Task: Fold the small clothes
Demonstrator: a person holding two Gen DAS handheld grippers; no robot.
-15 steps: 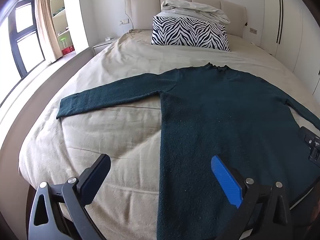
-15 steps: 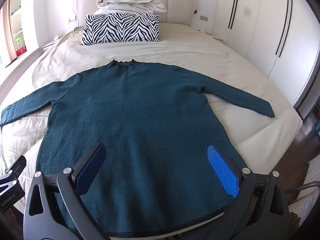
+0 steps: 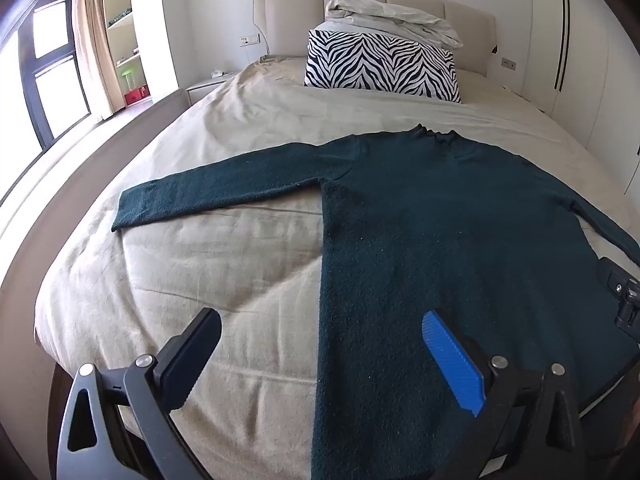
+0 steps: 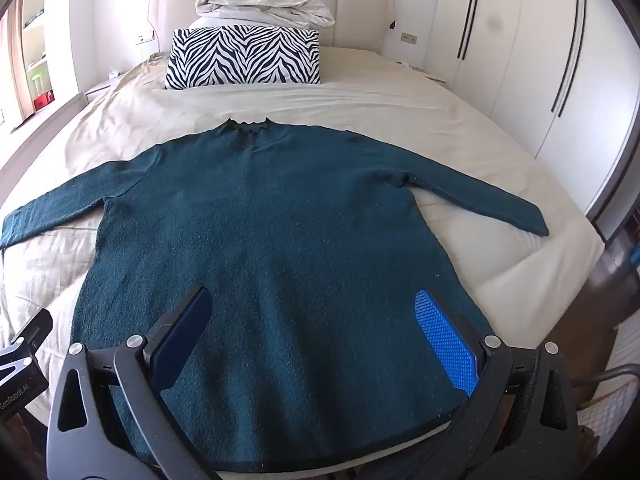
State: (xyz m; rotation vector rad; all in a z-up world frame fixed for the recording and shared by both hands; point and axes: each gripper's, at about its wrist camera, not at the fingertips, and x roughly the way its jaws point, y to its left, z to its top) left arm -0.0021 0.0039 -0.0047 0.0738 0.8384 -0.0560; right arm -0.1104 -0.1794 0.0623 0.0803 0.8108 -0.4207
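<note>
Each hand-held gripper, left and right, hovers spread wide above the flat sweater.

The bed carries a sweater spread flat, sleeves toward 9 and 3 o'clock, and a zebra pillow at 12 o'clock.

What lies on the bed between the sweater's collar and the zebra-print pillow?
Only bare beige bedsheet lies between the sweater collar and the zebra-print pillow; the right wrist view shows it most clearly.
</note>
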